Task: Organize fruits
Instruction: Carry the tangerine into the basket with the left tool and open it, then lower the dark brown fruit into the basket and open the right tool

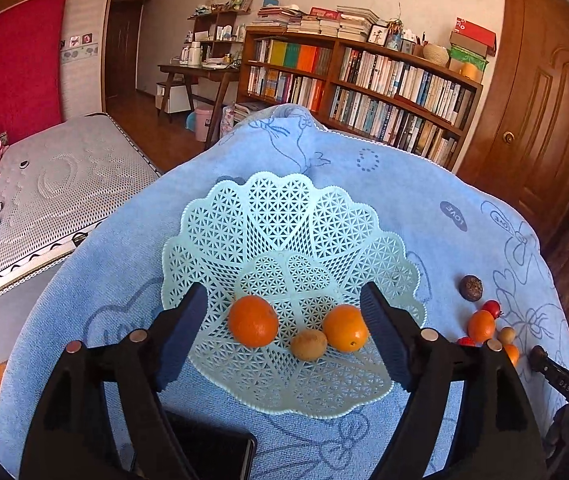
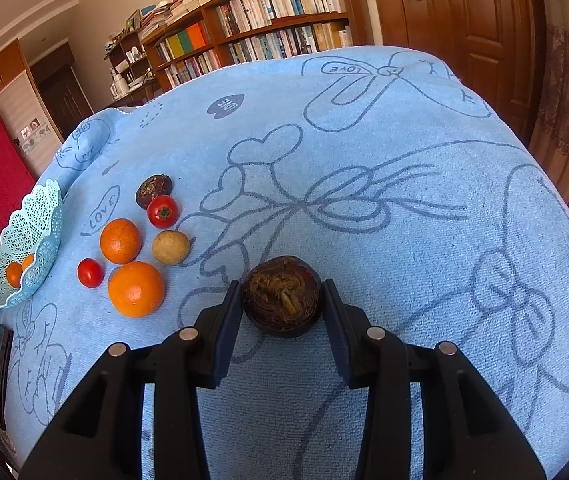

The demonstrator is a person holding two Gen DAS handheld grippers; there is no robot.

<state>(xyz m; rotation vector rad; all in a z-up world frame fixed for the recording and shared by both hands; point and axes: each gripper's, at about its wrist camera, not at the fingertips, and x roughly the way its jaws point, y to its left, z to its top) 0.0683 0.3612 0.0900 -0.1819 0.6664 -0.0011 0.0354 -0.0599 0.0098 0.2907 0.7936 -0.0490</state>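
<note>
A pale blue lattice basket (image 1: 284,208) sits on a blue towel (image 1: 424,200). It holds two oranges (image 1: 253,321) (image 1: 345,328) and a small tan fruit (image 1: 309,345). My left gripper (image 1: 284,300) hangs open over the basket's near side, its fingers on either side of these fruits and gripping nothing. In the right wrist view my right gripper (image 2: 282,300) is shut on a dark brown round fruit (image 2: 282,296) at the towel's surface. To its left lie two oranges (image 2: 136,289) (image 2: 120,241), two red tomatoes (image 2: 162,211) (image 2: 90,273), a tan fruit (image 2: 170,247) and another dark fruit (image 2: 154,196).
The basket (image 2: 24,248) stands at the towel's left edge in the right wrist view. A dark flat object (image 1: 212,448) lies under the left gripper. A bed (image 1: 64,184) is on the left, a bookshelf (image 1: 364,80) and a wooden door (image 1: 536,100) behind.
</note>
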